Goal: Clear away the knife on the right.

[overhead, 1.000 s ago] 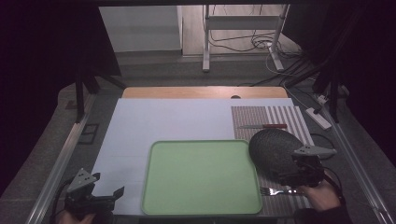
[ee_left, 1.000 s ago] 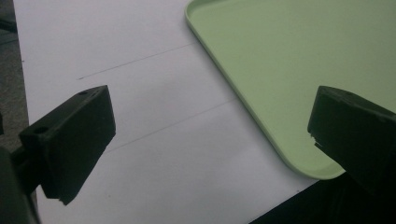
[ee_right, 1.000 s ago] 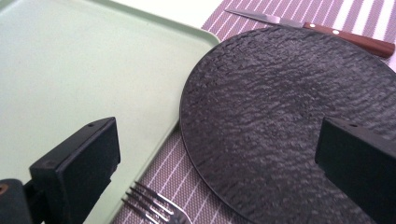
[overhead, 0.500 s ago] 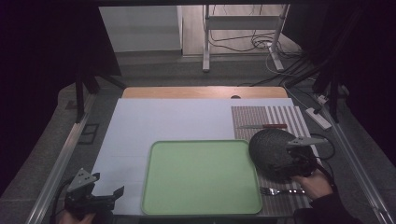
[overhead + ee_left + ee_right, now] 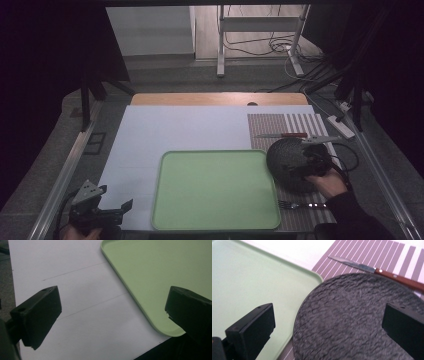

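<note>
A dark, rough-textured round plate (image 5: 285,155) (image 5: 352,317) lies on the striped placemat (image 5: 300,122), just right of the pale green tray (image 5: 215,190) (image 5: 249,282). My right gripper (image 5: 299,167) (image 5: 330,320) hovers over the plate's near side. It is open, its jaws wide apart with nothing between them. At the table's near left corner my left gripper (image 5: 117,210) (image 5: 116,305) stands open above the white sheet (image 5: 75,290), with the tray's rounded corner (image 5: 155,270) just to its right.
A wood-handled knife (image 5: 282,135) (image 5: 382,272) lies on the placemat beyond the plate. A fork (image 5: 300,205) rests near the table's front edge, right of the tray. A wooden board (image 5: 220,98) lines the far edge. Cables and a stand's legs lie on the floor behind.
My right gripper has moved forward and left, from the plate's near right edge to over the plate. The left gripper has stayed put.
</note>
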The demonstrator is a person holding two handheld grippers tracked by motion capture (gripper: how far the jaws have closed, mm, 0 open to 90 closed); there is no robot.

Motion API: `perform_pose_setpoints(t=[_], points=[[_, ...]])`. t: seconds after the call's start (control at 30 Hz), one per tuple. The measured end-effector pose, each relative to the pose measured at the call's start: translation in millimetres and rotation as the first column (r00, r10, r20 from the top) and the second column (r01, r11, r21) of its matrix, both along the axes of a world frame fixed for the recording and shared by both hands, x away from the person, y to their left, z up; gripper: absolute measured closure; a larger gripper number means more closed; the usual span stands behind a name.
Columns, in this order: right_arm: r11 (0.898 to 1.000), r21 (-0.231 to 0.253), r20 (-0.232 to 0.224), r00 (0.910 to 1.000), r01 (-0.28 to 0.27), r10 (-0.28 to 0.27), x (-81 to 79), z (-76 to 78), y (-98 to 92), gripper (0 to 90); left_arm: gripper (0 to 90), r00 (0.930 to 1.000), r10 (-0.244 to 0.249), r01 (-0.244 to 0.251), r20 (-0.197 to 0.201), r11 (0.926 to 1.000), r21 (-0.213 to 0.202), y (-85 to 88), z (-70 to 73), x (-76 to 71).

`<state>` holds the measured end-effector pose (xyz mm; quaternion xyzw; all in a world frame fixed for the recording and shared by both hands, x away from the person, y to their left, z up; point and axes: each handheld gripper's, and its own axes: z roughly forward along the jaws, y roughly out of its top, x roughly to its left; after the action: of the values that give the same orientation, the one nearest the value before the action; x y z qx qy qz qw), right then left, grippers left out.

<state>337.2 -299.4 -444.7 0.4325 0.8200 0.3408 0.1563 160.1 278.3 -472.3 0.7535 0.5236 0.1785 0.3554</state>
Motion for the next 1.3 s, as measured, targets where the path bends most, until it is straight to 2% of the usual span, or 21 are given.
perform_pose_setpoints(t=[0.03,0.23,0.5,0.67,0.8,1.03,1.07,1.3], points=[[1.000,-0.004,0.001,1.0000,-0.002,0.002,7.1,-0.1,1.4,0.0,1.4,1.0000,0.000,0.000,0.000,1.0000,0.000,0.1,0.0,0.0],[1.000,0.001,-0.029,0.9996,-0.008,0.008,22.5,-5.3,4.0,0.0,1.4,1.0000,-0.001,0.001,-0.001,1.0000,0.000,-0.1,-0.1,0.1],[0.999,-0.041,-0.045,0.9989,-0.012,0.010,37.9,-8.6,5.6,0.0,1.4,1.0000,-0.006,0.006,-0.003,0.9999,0.012,-0.9,0.0,0.3],[0.999,-0.053,-0.053,0.9986,-0.002,0.000,48.6,-9.1,7.1,0.0,1.4,1.0000,-0.007,0.007,-0.003,0.9999,0.014,-1.0,0.0,0.4],[0.998,-0.071,-0.076,0.9971,0.002,-0.007,63.2,-11.6,8.6,0.0,1.4,1.0000,-0.008,0.008,-0.005,0.9999,0.015,-1.0,-0.1,0.7],[0.996,-0.083,-0.084,0.9962,0.019,-0.026,81.0,-14.6,9.0,0.0,1.4,0.9999,-0.009,0.009,-0.005,0.9998,0.017,-1.4,-0.1,0.7],[0.995,-0.094,-0.084,0.9960,0.021,-0.029,87.2,-15.0,9.7,0.0,1.4,0.9999,-0.009,0.009,-0.006,0.9998,0.018,-1.4,-0.1,0.7],[0.996,-0.088,-0.099,0.9941,0.035,-0.044,105.3,-16.0,9.2,0.0,1.4,0.9999,-0.008,0.008,-0.007,0.9998,0.018,-1.7,-0.3,1.0]])
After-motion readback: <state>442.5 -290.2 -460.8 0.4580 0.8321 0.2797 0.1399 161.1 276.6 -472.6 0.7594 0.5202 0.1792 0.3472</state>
